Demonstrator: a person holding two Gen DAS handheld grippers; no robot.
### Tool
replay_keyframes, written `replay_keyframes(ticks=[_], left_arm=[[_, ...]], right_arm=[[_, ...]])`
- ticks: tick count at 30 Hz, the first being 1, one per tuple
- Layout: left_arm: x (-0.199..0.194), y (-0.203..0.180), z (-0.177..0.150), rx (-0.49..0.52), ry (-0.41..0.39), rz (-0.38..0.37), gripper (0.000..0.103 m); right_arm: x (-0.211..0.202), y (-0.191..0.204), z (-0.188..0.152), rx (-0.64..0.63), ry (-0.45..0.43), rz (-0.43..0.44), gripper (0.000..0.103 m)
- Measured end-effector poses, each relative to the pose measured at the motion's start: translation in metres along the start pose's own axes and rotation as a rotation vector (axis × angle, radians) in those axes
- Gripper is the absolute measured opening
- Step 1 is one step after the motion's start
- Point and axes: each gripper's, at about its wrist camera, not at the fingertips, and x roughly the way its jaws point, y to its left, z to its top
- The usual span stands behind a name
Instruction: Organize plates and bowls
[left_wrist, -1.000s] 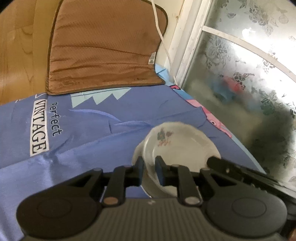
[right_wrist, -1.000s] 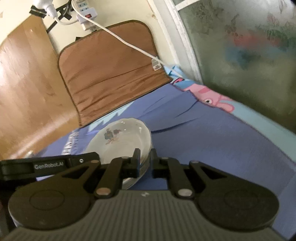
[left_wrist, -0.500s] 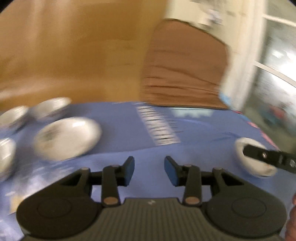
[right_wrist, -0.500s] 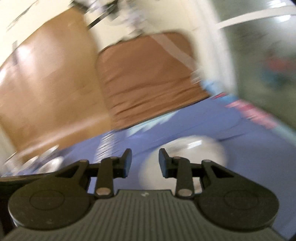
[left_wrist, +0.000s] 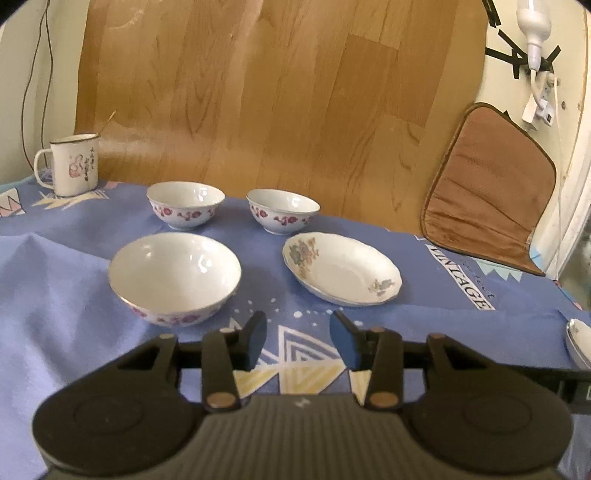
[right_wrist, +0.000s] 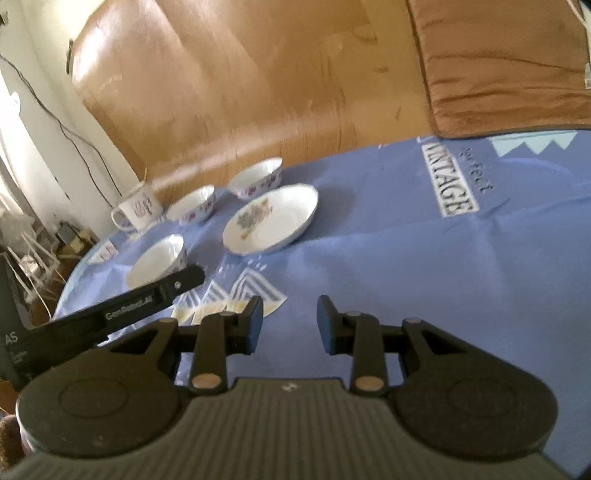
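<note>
Both jaws parted, empty. Ahead of left gripper (left_wrist: 298, 339): plate (left_wrist: 341, 270) ahead-right, big bowl (left_wrist: 174, 277) ahead-left, two small bowls (left_wrist: 185, 204) beyond. Right gripper (right_wrist: 290, 325): same dishes far ahead-left. Dishes unstacked; sorting mostly left.

Three bowls stand on the cloth: a large bowl (left_wrist: 174, 278) at nine o'clock and two small bowls (left_wrist: 185, 209) (left_wrist: 282, 210) toward twelve. One flowered plate (left_wrist: 341, 275) lies at two o'clock; one mug (left_wrist: 74, 169) at ten.
</note>
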Motion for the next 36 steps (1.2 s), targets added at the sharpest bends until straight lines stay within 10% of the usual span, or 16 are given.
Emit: replay_keyframes(ticks=[10,36], left_arm=[[-0.009,0.011,-0.01,-0.05,-0.046,-0.073,0.039],[-0.014,0.016,-0.01,-0.09,-0.057,-0.109,0.04]], right_arm=[[0.004,0.016,-0.008,-0.037,-0.074,-0.175,0.036],[0.016,0.024,-0.003,-0.027,-0.067,-0.204,0.036]])
